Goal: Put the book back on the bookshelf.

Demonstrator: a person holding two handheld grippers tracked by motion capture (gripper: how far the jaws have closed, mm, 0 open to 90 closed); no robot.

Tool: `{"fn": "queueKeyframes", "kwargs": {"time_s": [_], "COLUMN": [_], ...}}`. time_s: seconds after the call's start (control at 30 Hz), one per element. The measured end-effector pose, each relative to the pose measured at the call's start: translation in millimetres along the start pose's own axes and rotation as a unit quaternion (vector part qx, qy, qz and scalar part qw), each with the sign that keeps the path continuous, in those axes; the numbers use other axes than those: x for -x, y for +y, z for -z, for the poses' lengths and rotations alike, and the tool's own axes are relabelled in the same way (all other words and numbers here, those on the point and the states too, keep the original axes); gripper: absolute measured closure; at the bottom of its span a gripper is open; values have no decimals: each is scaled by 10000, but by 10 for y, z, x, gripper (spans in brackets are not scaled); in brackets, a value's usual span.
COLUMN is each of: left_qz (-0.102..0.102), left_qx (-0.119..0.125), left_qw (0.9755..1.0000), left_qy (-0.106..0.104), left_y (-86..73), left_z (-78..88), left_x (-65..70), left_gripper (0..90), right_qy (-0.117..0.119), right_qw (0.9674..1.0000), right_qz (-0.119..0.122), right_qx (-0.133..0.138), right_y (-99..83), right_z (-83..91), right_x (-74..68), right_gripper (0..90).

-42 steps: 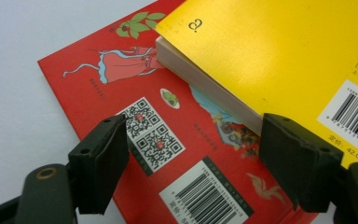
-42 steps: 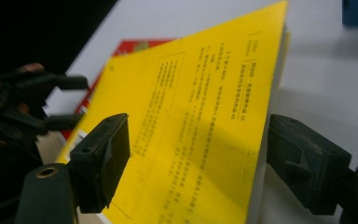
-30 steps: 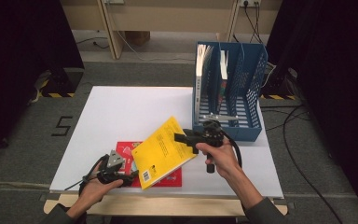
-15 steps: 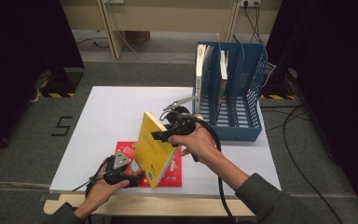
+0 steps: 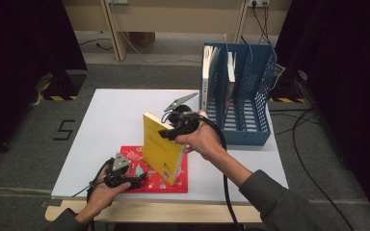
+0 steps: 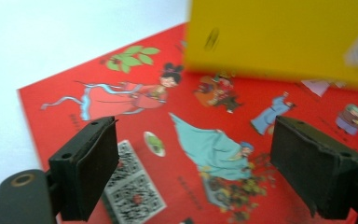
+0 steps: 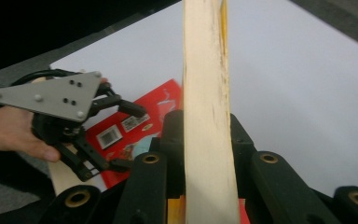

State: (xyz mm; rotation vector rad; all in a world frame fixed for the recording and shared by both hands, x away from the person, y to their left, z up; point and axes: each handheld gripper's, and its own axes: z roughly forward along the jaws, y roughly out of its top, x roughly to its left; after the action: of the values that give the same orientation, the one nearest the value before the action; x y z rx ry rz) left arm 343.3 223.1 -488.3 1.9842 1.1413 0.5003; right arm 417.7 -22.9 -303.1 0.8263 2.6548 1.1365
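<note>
Yellow book (image 5: 161, 149) pinched upright in right gripper (image 5: 169, 133) jaws that just closed, left gripper (image 5: 139, 181) spread over red book (image 6: 177, 154), QR code visible.

Yellow book (image 5: 161, 149): paperback, closed, stood nearly upright on its lower edge, cream page block facing right. Red picture book (image 5: 173, 175): lay flat beneath it, near table's front edge.

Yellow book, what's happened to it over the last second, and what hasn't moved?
The right gripper, its jaws closing further onto the yellow book, has tipped it from lying slanted to standing on edge on the red book. The left gripper stays open over the red book, and the blue rack is unchanged.
</note>
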Motion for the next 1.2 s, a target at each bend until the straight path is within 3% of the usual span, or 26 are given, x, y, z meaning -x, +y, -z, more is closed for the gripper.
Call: {"fn": "queueKeyframes", "kwargs": {"time_s": [0.13,0.23,0.37,0.67,0.77,0.93,1.2], "left_qz": [135,262,275,337,491,500,425], "left_qx": [59,78,84,75,74,27,-124], "left_qw": [9998,9994,9989,9966,9953,9951,9959], "left_qy": [102,199,375,747,836,848,785], "left_y": [16,12,10,2,-21,-44,-65], "left_z": [25,40,66,125,129,112,77], "left_x": [-134,-241,-360,-640,-733,-751,-733], "left_gripper": [147,148,148,148,148,148,148], "right_qy": [-332,-428,-575,-968,-972,-910,-698], "right_qw": [9994,9988,9970,9912,9894,9859,9860], "right_qz": [8,-219,-490,-898,-1073,-1375,-1503], "right_qx": [-63,10,169,108,89,279,203], "right_y": [-27,-118,-280,-734,-872,-990,-977], "right_z": [151,299,541,908,931,965,961], "right_x": [119,252,393,632,699,783,792], "right_gripper": [752,754,753,750,747,740,719]}}
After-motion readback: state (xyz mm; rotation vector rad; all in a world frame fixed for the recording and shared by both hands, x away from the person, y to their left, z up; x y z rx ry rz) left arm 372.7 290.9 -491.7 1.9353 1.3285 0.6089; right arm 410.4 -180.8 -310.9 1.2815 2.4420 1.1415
